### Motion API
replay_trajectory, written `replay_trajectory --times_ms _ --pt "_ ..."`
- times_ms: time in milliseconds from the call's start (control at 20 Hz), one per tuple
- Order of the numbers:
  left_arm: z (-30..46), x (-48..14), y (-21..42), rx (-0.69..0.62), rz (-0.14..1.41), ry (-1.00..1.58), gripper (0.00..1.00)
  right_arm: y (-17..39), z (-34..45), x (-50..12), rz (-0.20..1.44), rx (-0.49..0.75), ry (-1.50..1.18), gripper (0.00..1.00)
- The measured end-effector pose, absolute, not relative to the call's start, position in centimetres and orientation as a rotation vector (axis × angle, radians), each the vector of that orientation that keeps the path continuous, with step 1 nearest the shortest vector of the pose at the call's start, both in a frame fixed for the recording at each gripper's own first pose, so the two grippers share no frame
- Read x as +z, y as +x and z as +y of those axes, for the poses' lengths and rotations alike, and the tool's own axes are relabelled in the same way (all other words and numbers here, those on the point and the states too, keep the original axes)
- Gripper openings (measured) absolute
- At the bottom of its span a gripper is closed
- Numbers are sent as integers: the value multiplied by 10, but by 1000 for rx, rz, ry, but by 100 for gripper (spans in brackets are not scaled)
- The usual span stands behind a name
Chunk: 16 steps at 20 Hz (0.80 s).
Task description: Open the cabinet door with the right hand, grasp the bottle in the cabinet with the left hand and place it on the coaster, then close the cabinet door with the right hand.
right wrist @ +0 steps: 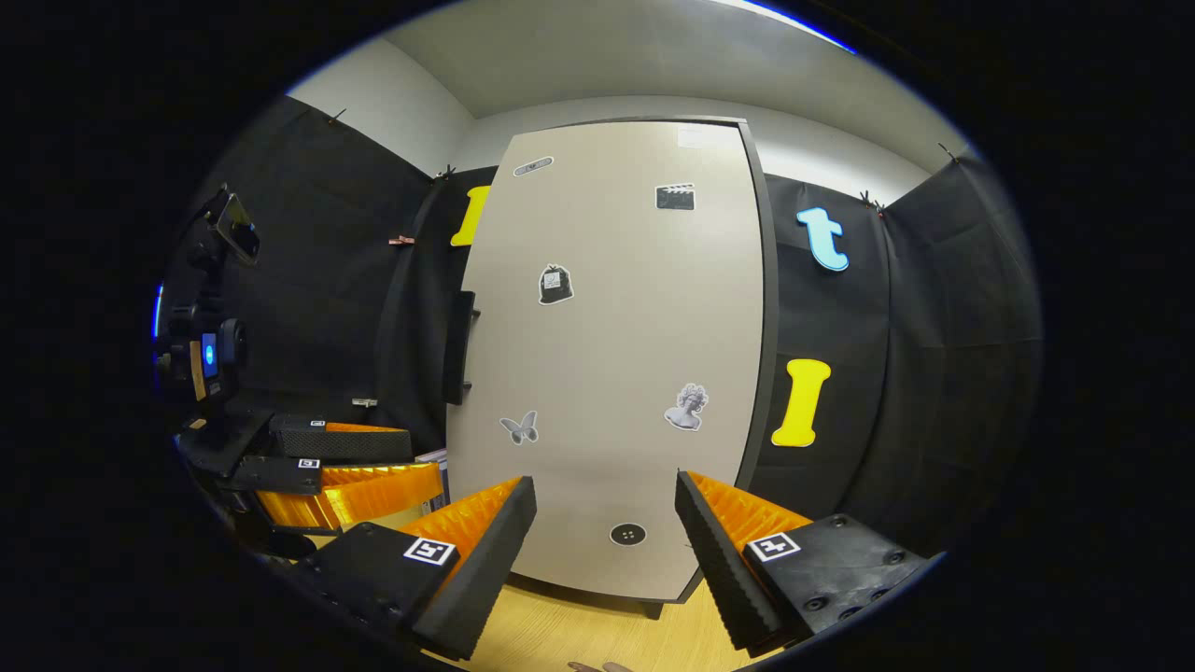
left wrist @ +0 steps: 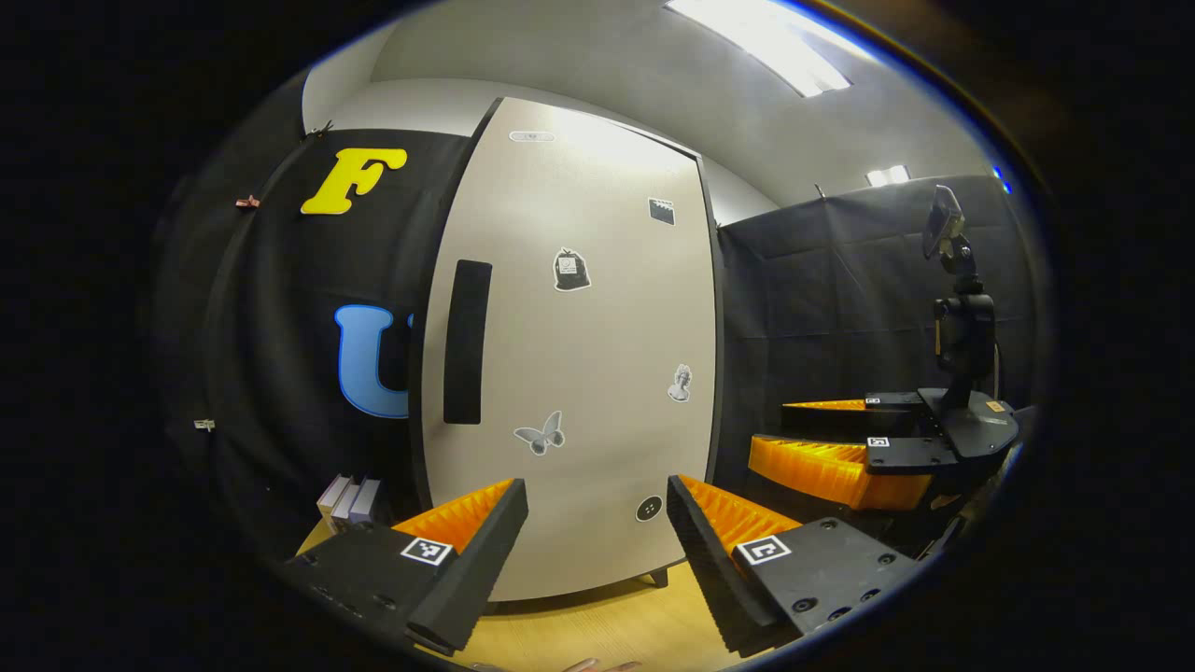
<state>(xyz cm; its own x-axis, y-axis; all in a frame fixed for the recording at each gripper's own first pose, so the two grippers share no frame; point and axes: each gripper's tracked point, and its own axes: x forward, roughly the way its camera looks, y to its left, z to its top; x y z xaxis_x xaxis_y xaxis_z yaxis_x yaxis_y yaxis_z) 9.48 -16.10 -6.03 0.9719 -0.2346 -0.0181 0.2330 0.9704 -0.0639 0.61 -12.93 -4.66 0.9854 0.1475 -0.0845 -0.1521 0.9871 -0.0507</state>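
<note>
While the tall beige cabinet door [left wrist: 569, 355] with its black vertical handle [left wrist: 467, 342] is seen shut, standing on the light wooden tabletop [left wrist: 597, 625], both tools are held in front of it. The left gripper [left wrist: 597, 509] has its orange-and-black fingers spread apart, nothing between them. The right gripper [right wrist: 605, 509] is likewise held wide, clear of the handle [right wrist: 459, 347]. Whether a bottle is behind the door cannot be told.

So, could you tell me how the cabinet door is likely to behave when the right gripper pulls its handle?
The cabinet door looks like a flat rigid panel, so it should probably swing stiffly rather than flex. Its black handle stands proud along the left edge, likely giving the open right gripper decent purchase. The tall cabinet on small feet might shift slightly.
</note>
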Motion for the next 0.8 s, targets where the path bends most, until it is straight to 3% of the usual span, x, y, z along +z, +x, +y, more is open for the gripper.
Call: replay_trajectory --times_ms 800 --pt "-158 -60 96 -225 34 -57 95 7 -127 -49 91 175 -68 97"
